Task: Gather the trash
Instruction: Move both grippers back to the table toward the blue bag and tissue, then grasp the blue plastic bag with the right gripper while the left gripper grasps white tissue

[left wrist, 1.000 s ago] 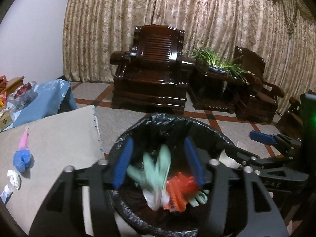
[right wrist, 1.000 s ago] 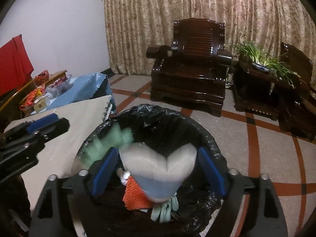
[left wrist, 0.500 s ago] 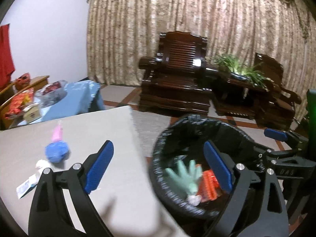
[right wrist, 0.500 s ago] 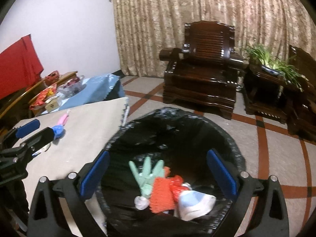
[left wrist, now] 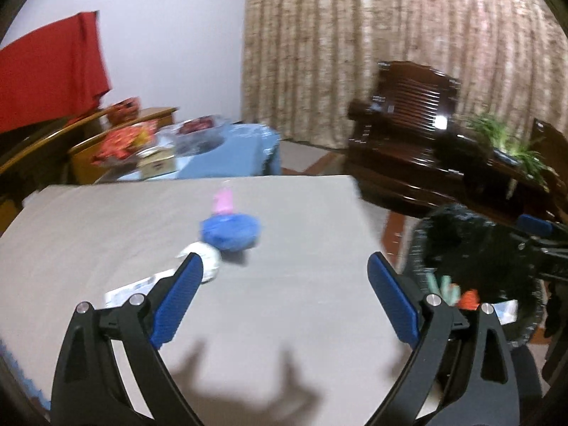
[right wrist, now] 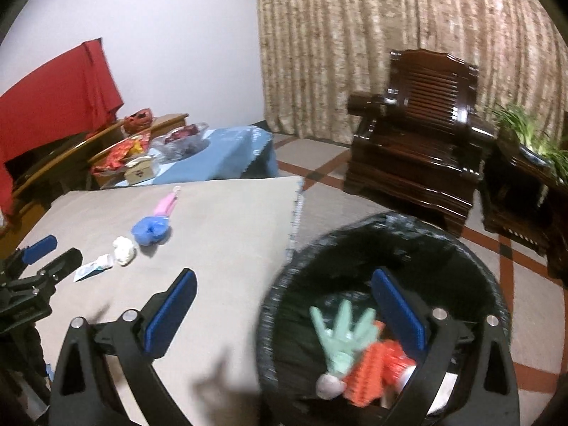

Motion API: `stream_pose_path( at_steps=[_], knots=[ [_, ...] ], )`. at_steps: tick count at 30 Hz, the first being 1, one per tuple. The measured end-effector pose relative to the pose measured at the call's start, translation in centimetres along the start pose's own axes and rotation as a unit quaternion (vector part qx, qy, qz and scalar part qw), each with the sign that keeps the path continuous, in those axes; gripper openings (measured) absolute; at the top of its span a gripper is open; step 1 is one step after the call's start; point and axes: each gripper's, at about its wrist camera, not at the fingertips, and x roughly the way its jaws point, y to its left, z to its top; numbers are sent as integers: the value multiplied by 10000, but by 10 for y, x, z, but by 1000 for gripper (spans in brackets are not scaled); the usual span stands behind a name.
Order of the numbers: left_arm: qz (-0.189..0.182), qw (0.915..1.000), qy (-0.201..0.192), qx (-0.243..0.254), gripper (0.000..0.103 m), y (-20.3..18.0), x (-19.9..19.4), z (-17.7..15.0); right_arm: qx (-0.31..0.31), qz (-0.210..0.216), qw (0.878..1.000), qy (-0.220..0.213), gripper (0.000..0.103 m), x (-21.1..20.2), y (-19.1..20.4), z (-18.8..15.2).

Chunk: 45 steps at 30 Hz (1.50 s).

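My left gripper (left wrist: 284, 266) is open and empty above the beige tablecloth (left wrist: 106, 220). Just ahead of it lie a blue puff (left wrist: 230, 232), a pink handle (left wrist: 223, 203), a white crumpled wad (left wrist: 209, 259) and a small wrapper (left wrist: 131, 287). My right gripper (right wrist: 284, 277) is open and empty, one finger over the cloth and the other over the black-lined bin (right wrist: 390, 223). In the bin lie a green glove (right wrist: 344, 333) and an orange scrap (right wrist: 376, 365). From the right wrist, the puff (right wrist: 152, 229), wad (right wrist: 124, 250) and wrapper (right wrist: 94, 268) sit far left.
The bin (left wrist: 475, 248) stands off the table's right edge. A dark wooden armchair (right wrist: 419, 135) and a plant stand (right wrist: 525, 163) are behind it. A blue-clothed side table (right wrist: 213, 156) with clutter and a red cloth (right wrist: 60, 85) lie beyond the table's far edge.
Both grippers have swung left from above the bin toward the table. The green glove and the pale item dropped into the bin, and both pairs of jaws stand wider.
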Motion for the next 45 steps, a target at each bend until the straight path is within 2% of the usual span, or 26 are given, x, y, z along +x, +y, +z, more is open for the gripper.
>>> stream_pose_path(
  at_steps=[5,11,24,27,32,38,43,45],
  knots=[
    [427,9989,13,-201,91,42,6,-2,-179,214,9996,-14,97,22,34,8],
    [699,9970,47,-327,91,75,21,-1,-213,376,9991,44,97,54,62,16],
    [671,9962,374,-414,91,104,100,1,-310,312,9982,401,97,139,97,20],
    [585,9956,588,-444,84,109,128,-2,-326,304,9977,507,97,159,103,21],
    [474,9941,864,-452,80,115,163,-9,-385,312,9969,617,97,179,110,21],
    [249,9931,1030,-499,69,121,186,-13,-457,345,9961,676,97,194,119,25],
    [-91,9930,1090,-444,45,113,197,-12,-501,367,9954,725,97,202,125,26],
    [-137,9931,1066,-466,41,112,198,-11,-527,383,9951,739,97,204,128,26]
  ],
)
